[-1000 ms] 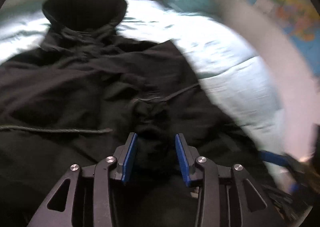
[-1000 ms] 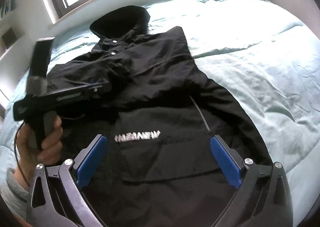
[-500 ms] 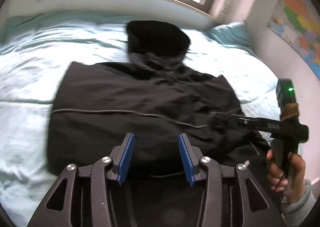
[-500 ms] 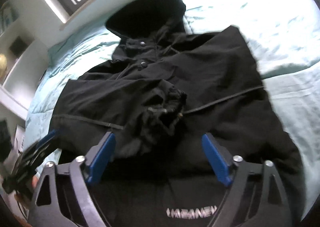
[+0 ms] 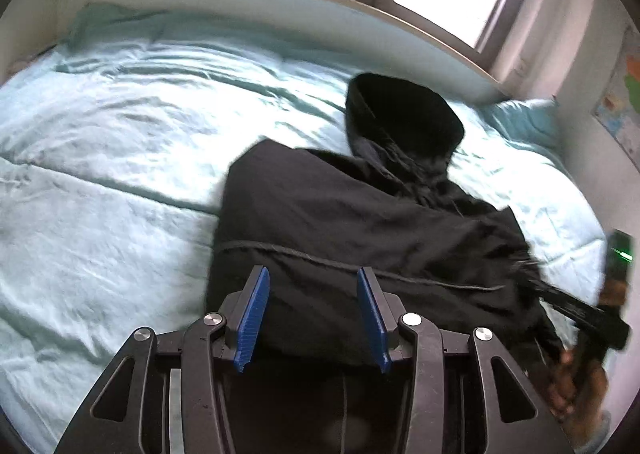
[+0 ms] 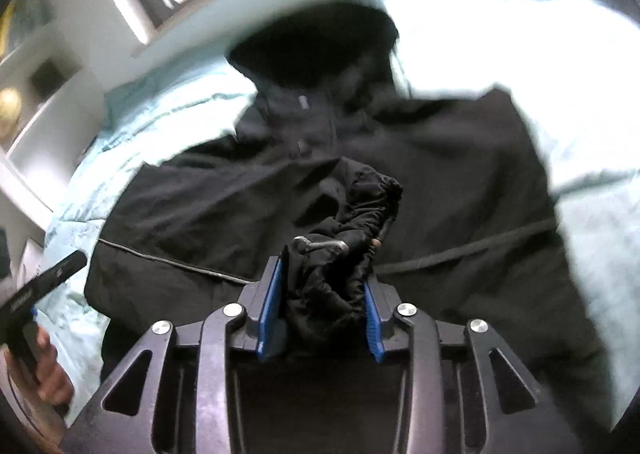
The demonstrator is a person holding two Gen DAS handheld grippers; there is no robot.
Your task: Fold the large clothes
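Lying on the bed (image 5: 120, 182), the black jacket (image 5: 360, 222) has its hood (image 5: 404, 114) at 12 o'clock. The bunched sleeve cuff (image 6: 352, 222) may slip out and spoil the fold if it is pulled fast, I think. The right tool (image 6: 322, 314) is clamped on this cuff. The left tool (image 5: 310, 318) stands partly apart over the jacket, holding nothing.

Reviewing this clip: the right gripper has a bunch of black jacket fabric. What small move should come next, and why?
Probably carry the bunched cuff a little further across the jacket and lay it flat. The right gripper is shut on that wad, which stands crumpled above the body, while the left gripper is open and holds nothing.
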